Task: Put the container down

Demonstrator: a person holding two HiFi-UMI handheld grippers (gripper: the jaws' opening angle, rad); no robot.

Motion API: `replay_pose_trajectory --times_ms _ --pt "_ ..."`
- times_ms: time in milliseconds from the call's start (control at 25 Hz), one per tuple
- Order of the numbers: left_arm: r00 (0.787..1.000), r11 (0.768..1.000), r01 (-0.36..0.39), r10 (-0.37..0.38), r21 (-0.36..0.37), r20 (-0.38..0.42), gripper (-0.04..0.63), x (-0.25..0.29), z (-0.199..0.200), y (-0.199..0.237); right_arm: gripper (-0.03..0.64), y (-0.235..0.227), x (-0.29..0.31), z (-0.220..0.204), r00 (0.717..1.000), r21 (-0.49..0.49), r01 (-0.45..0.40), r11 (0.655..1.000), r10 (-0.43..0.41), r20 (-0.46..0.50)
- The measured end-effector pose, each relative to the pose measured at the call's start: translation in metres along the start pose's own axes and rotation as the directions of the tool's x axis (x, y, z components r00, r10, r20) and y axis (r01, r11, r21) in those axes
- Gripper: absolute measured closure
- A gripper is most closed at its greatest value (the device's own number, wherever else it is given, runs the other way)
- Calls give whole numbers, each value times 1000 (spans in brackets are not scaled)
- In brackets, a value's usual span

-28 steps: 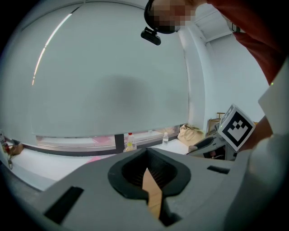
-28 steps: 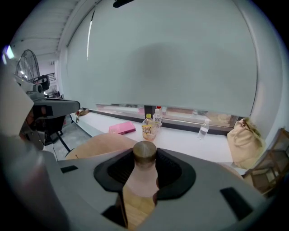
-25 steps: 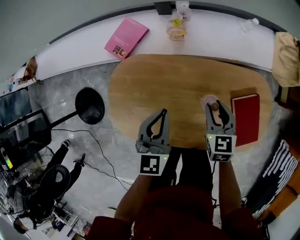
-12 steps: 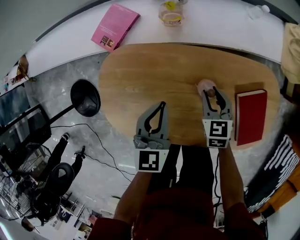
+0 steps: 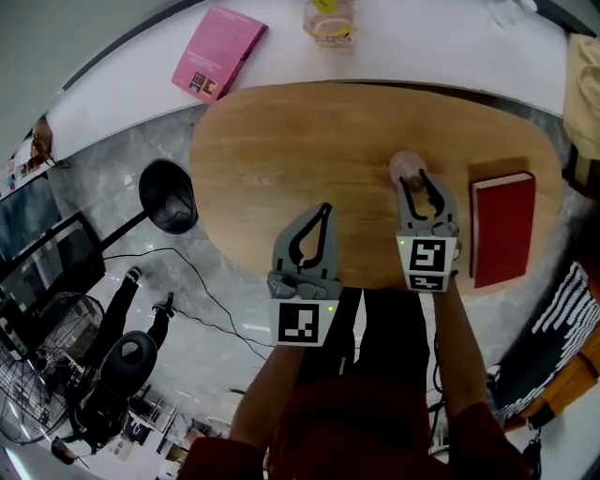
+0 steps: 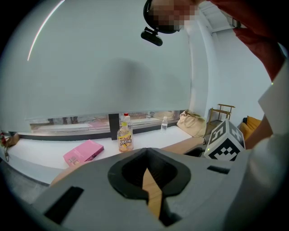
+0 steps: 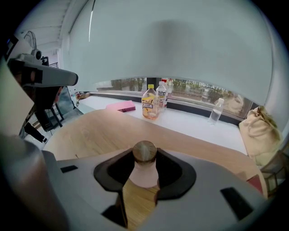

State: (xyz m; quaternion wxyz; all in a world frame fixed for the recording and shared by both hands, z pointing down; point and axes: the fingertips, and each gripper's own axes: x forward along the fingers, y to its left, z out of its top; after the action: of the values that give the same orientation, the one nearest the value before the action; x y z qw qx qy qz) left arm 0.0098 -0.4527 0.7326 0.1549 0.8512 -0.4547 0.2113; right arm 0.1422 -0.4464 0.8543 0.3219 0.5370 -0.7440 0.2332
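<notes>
Pale pink container [image 7: 143, 177], cork-like knob: likely light, rigid, breakable. Right hand-held gripper [image 5: 416, 186] clamps its neck, low over the tabletop [image 5: 300, 131]. Left hand-held gripper [image 5: 324, 212] closed, empty.

Head cam: steeply down over table [image 5: 309, 159]; L & R gripper cams: close behind jaws, facing window ledge [image 6: 45, 155]; all share yellow bottle [image 5: 328, 19], pink book [image 5: 217, 52].

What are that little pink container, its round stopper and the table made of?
The container looks like matte pale-pink ceramic or frosted glass: smooth, no shine; I can't tell which. Its stopper seems cork or wood, brown and grainy. The table shows light wood grain, perhaps veneer or laminate.
</notes>
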Motion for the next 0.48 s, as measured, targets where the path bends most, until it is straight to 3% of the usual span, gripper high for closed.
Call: replay_pose_trajectory --times_ms 360,480 --pt "1000 1000 -4 4 -3 19 591 -12 6 -1 400 3 -3 -8 999 9 -4 1000 5 -53" --pt "1000 999 7 -8 38 17 591 -21 9 0 395 7 -13 -13 997 26 0 1000 2 -73"
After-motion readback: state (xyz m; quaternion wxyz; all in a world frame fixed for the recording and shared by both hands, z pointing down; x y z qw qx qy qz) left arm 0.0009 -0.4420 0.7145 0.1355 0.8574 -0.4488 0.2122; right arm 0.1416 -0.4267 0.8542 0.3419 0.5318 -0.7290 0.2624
